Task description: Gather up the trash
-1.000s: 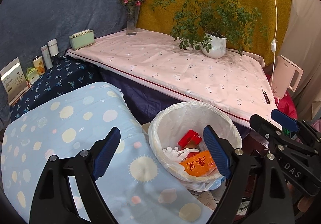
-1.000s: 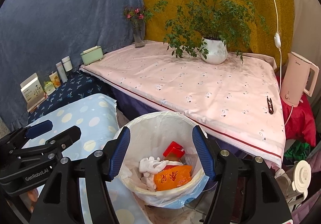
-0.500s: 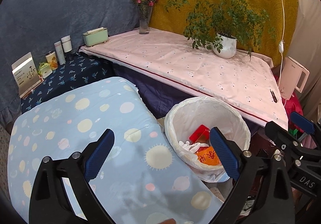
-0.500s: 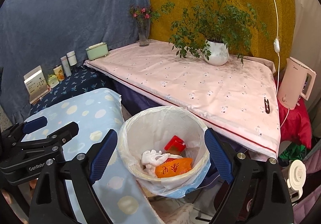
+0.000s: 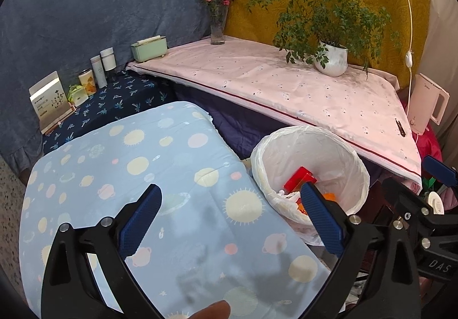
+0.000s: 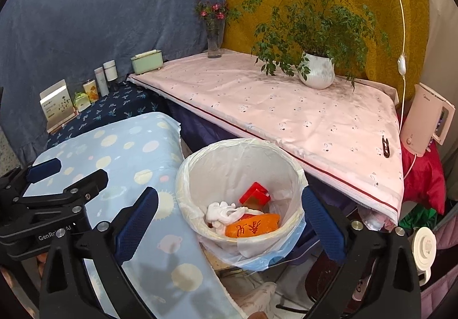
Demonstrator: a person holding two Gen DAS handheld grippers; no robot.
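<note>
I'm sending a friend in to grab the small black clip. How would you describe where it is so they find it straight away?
Start at the pink tablecloth under the potted plant. Follow it to its right-hand corner, next to the pale pink kettle standing just off the edge. The black clip lies flat there, alone: the only small dark thing on that cloth.

Our right gripper hangs with its blue-padded jaws spread wide over the round white bin lined with a clear plastic bag. Inside we see an orange packet with red characters, a crumpled white tissue and a red box. Our left gripper hovers over the pale blue dotted cloth.
</note>
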